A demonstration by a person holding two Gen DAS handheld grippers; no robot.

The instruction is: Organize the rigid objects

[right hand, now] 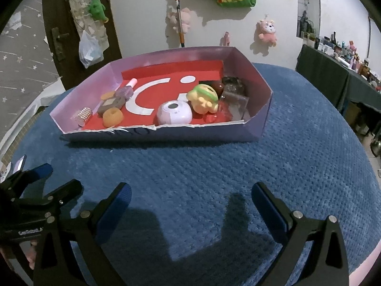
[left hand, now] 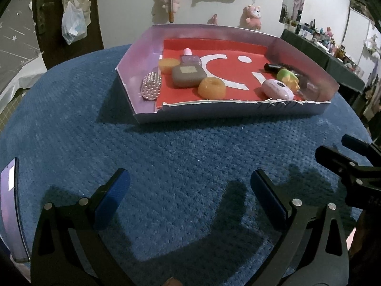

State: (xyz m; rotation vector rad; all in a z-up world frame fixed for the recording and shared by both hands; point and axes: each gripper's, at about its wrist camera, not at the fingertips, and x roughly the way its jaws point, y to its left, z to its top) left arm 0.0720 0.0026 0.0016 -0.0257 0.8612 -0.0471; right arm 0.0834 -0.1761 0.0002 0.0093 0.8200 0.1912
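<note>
A shallow purple box (left hand: 147,47) (right hand: 259,124) with a red floor stands at the far side of a blue mat (left hand: 178,162) (right hand: 214,162). It holds a studded silver cylinder (left hand: 150,88) (right hand: 83,116), two orange rings (left hand: 212,88) (right hand: 112,117), a grey-brown block (left hand: 188,76), a purple bottle with a pink cap (left hand: 189,57) (right hand: 126,90), a pale pink round gadget (left hand: 277,89) (right hand: 175,113), a yellow-green toy (left hand: 288,77) (right hand: 203,99), a dark bottle (left hand: 273,67) and a clear piece (right hand: 234,104). My left gripper (left hand: 190,183) and right gripper (right hand: 190,195) are open and empty above the mat, near its front.
A phone (left hand: 9,214) lies at the mat's left edge. Plush toys (right hand: 268,32) and a plastic bag (left hand: 72,23) hang on the wall and door behind. A cluttered dark-covered shelf (right hand: 333,71) stands at the right.
</note>
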